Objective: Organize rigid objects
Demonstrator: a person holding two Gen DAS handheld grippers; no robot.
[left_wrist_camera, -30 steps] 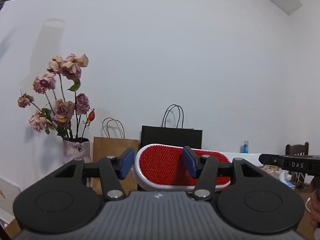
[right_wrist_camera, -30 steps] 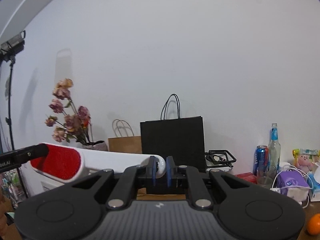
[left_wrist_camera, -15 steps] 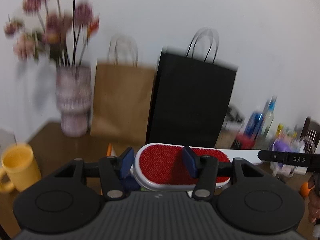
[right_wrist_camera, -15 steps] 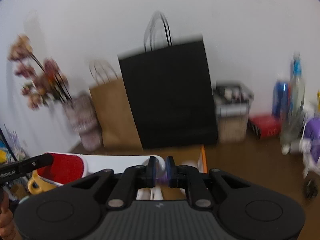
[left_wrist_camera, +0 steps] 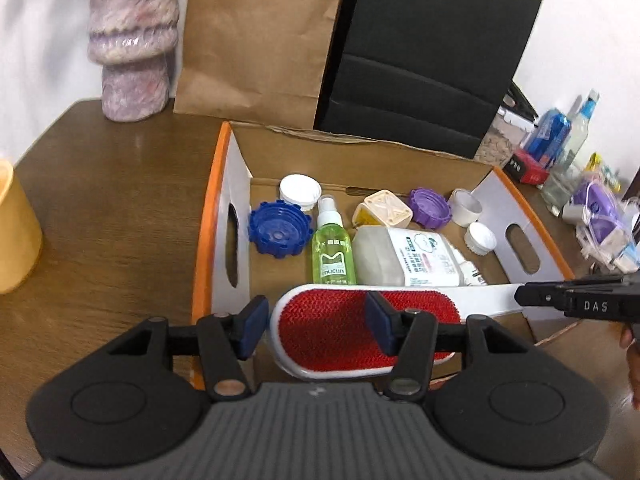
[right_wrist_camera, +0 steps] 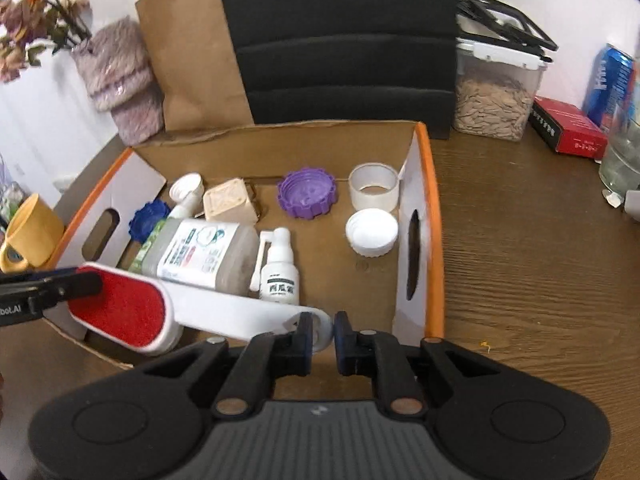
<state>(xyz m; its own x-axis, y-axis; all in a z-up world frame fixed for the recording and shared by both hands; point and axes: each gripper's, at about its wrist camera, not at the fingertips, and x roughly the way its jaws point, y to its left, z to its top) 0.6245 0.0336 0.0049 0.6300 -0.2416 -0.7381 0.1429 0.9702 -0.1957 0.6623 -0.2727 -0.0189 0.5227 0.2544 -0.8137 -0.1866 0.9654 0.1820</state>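
A lint brush with a red pad (left_wrist_camera: 320, 332) and a white handle (right_wrist_camera: 224, 308) hangs level over the near side of an open cardboard box with an orange rim (left_wrist_camera: 202, 248). My left gripper (left_wrist_camera: 316, 320) is shut on the red head. My right gripper (right_wrist_camera: 322, 338) is shut on the rounded end of the handle. Inside the box lie a blue cap (left_wrist_camera: 280, 232), a green spray bottle (left_wrist_camera: 333, 254), a large cloudy bottle (left_wrist_camera: 404, 258), a purple cap (right_wrist_camera: 307, 192), a white cap (right_wrist_camera: 372, 232) and a small white spray bottle (right_wrist_camera: 278, 272).
The box stands on a brown wooden table (right_wrist_camera: 520, 240). A yellow mug (left_wrist_camera: 16, 232) is left of it, with a vase (left_wrist_camera: 132, 36), a brown paper bag (left_wrist_camera: 256, 36) and a black bag (left_wrist_camera: 424, 52) behind. A clear tub (right_wrist_camera: 496, 92), a red box (right_wrist_camera: 568, 128) and cans stand at the right.
Both grippers have tipped downward and sunk with the brush held between them. The views have swung from the wall and bags to the box on the table.
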